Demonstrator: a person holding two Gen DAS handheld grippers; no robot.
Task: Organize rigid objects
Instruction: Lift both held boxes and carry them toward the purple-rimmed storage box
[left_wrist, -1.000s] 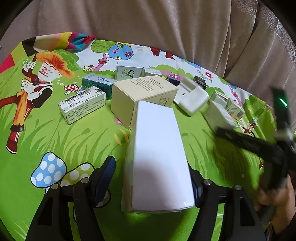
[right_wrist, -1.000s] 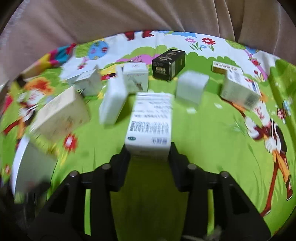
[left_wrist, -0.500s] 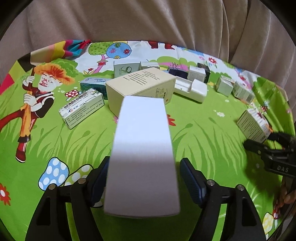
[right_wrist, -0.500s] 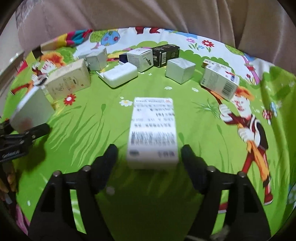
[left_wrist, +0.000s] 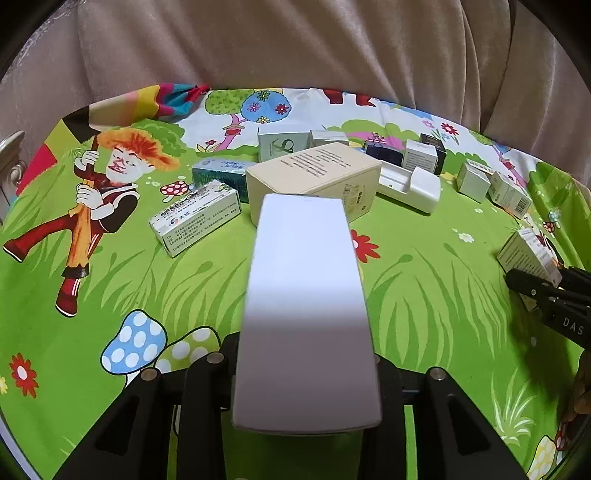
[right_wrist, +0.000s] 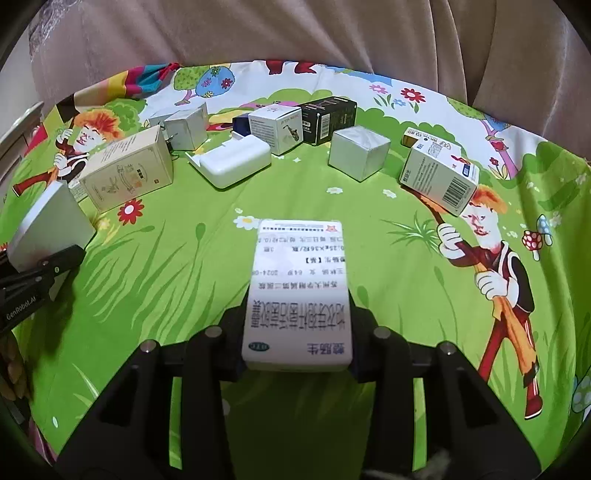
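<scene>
1. Left wrist view: the left gripper (left_wrist: 306, 369) has just been closing, and its fingers (left_wrist: 231, 356) now clench the near end of a plain white box (left_wrist: 304, 306), which juts forward above the green cartoon-print cloth (left_wrist: 166, 280).
2. Just beyond that box's far end lies a beige box (left_wrist: 314, 177) with printed text on top. A blue-and-white medicine box (left_wrist: 195, 216) lies to its left, and a teal box (left_wrist: 221, 173) sits behind that one.
3. To the right of the beige box lies a white charger-like case (left_wrist: 413, 186), with several small boxes in a loose row behind it.
4. Right wrist view: the right gripper (right_wrist: 297, 343) has also just been closing, and its fingers (right_wrist: 234, 336) grip the near end of a white printed medicine box (right_wrist: 299, 291) from both sides.
5. Farther off in this view, a silver cube box (right_wrist: 360, 151), a black box (right_wrist: 327, 118) and a barcoded white box (right_wrist: 439, 177) rest on the cloth.
6. At the far left of this view, the left gripper and its plain white box show again.
</scene>
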